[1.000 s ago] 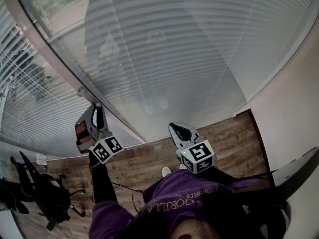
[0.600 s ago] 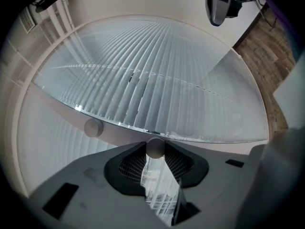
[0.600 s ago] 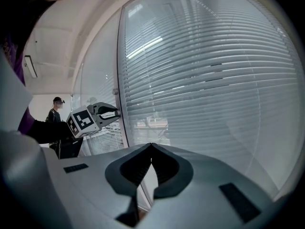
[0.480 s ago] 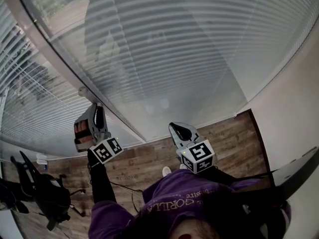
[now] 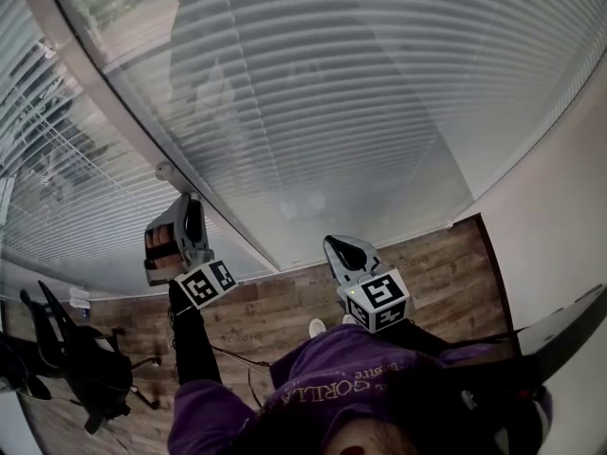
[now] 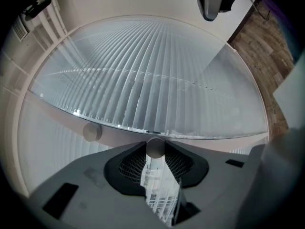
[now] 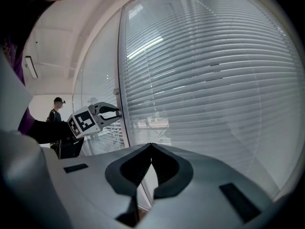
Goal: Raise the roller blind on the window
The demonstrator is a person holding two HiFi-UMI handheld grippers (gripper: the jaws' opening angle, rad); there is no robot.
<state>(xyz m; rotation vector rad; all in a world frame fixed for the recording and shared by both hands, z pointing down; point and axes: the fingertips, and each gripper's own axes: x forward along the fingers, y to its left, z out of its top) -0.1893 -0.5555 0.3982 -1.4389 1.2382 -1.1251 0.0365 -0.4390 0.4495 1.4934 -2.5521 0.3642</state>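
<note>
Big pic first: the roller blind (image 5: 313, 93) fills the whole pane, slats down top to bottom as far as any view shows, so nothing's raised yet; task looks right at the start w/ the full lift left to do. Same slatted cover on the pane to the left of the pale frame post (image 5: 100, 83). Below that, wood-plank floor (image 5: 285, 297) runs along the glass, plain white wall (image 5: 560, 216) closes off the right side. Black office chair (image 5: 81, 368) sits well off to the left, and a 2nd person (image 7: 57, 109) stands far back by the glass, too small for detail. Now the tools: left gripper (image 5: 186, 200) is up at the frame post, arm stretched out; its own view shows a round knob (image 6: 155, 148) right at the jaw tips, pads narrowed onto both sides of it, so I'd call that a pinch grip. Prob the control for the blind, tho can't confirm from here. Right gripper (image 7: 151, 146) hangs low near the torso, well apart from the glass, jaws pressed together w/ nothing in them, idle. Smallest bit: a 2nd knob (image 6: 92, 131) on the same post, just beside the held one, untouched.
</note>
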